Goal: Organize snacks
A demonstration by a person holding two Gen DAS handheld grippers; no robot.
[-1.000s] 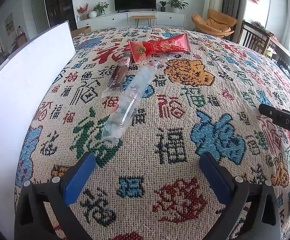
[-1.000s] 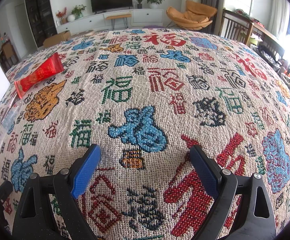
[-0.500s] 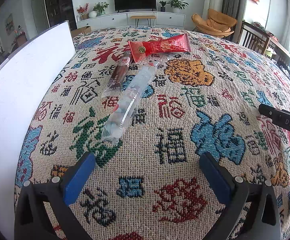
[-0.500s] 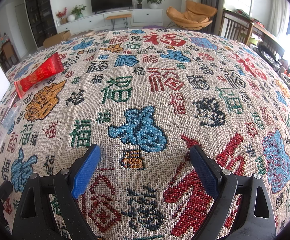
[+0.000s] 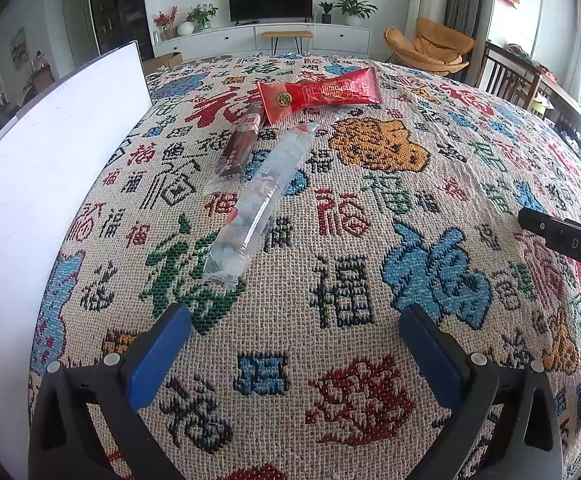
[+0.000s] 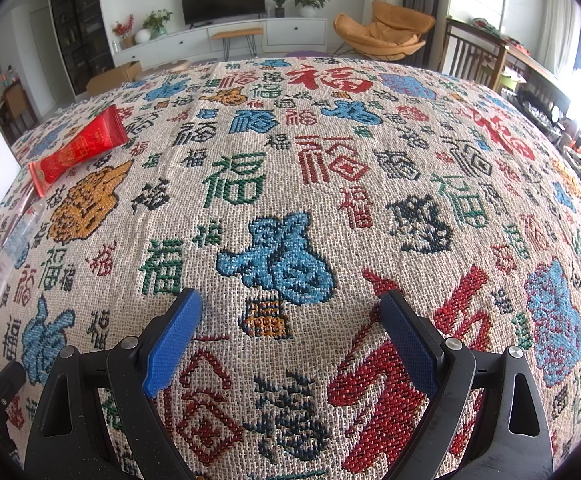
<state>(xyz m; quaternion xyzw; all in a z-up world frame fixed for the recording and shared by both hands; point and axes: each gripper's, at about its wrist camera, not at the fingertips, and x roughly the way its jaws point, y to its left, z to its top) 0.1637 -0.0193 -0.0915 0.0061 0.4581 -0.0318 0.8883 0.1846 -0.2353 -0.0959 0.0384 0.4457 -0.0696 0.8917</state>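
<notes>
Three snack packs lie on the patterned tablecloth. A red foil pack is farthest, a dark brown stick pack sits beside it, and a long clear pack of pale sweets reaches nearest. My left gripper stands open just short of the clear pack's near end, nothing between its blue pads. My right gripper is open over bare cloth, well to the right of the snacks. From the right wrist the red pack and the clear pack show at the left edge.
A white board or box wall stands along the table's left side. Part of the right gripper's black body shows at the right of the left wrist view. Chairs stand beyond the table's far right edge.
</notes>
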